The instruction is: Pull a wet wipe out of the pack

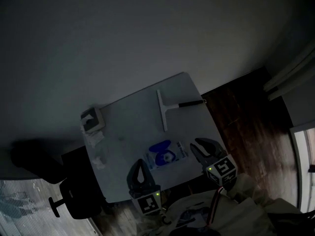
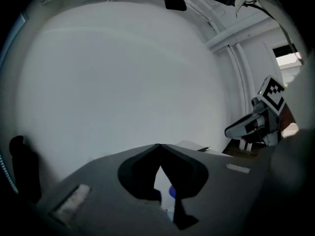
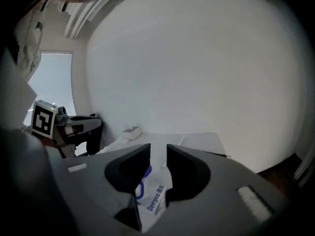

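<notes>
With pack (image 1: 165,155) flat near desk's (image 1: 133,117) 6 o'clock edge, left tool (image 1: 139,163) shut at its 8, right tool (image 1: 197,145) narrowly parted, empty, at its 3 – risks dragging the whole pack if tugged unpinned.

Half the wipe pack (image 3: 154,199) hidden behind the right gripper (image 3: 158,149), just a blue sliver past the left gripper (image 2: 158,146), far-left box (image 1: 92,120) too dim to identify
</notes>
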Demonstrator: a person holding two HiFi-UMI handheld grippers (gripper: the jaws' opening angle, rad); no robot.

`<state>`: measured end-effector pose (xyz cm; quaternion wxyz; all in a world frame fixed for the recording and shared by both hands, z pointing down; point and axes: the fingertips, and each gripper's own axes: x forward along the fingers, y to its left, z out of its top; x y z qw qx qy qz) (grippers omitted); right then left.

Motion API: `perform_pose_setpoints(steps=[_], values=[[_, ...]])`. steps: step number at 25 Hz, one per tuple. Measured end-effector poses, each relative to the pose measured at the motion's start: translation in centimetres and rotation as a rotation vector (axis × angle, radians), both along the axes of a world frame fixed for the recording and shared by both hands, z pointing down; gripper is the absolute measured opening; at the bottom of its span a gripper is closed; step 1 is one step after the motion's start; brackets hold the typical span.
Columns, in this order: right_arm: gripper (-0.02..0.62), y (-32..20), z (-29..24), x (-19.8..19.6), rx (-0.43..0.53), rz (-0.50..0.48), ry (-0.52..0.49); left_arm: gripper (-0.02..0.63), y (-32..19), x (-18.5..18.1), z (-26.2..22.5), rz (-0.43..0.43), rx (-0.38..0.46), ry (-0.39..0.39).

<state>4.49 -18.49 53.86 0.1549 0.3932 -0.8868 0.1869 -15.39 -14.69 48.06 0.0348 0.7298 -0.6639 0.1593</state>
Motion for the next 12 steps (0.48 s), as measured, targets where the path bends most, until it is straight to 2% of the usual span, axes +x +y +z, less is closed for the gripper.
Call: perform_pose_setpoints(steps=[3,6,9,12], values=[[0.151,0.1,3.5,-0.9,-0.089,-0.053,0.009,0.005,0.4,-0.4,0.4,-0.033,-0.015,0.008],[0.192,0.7,6.0,-3.1,-0.137,-0.144,0.04,0.005,0.6,-1.0,0.8,-0.051,-0.021,0.007],[0.262,1.5,8.5,-5.2,-0.184,-0.232,0.058,0.005,0.8,-1.3,0.8,-0.062,-0.023,0.004],[0.284,2.3,10.7,-6.8,-0.218,-0.299,0.089,0.005,1.0,-1.8,0.8,-0.075,-0.025,0.01]])
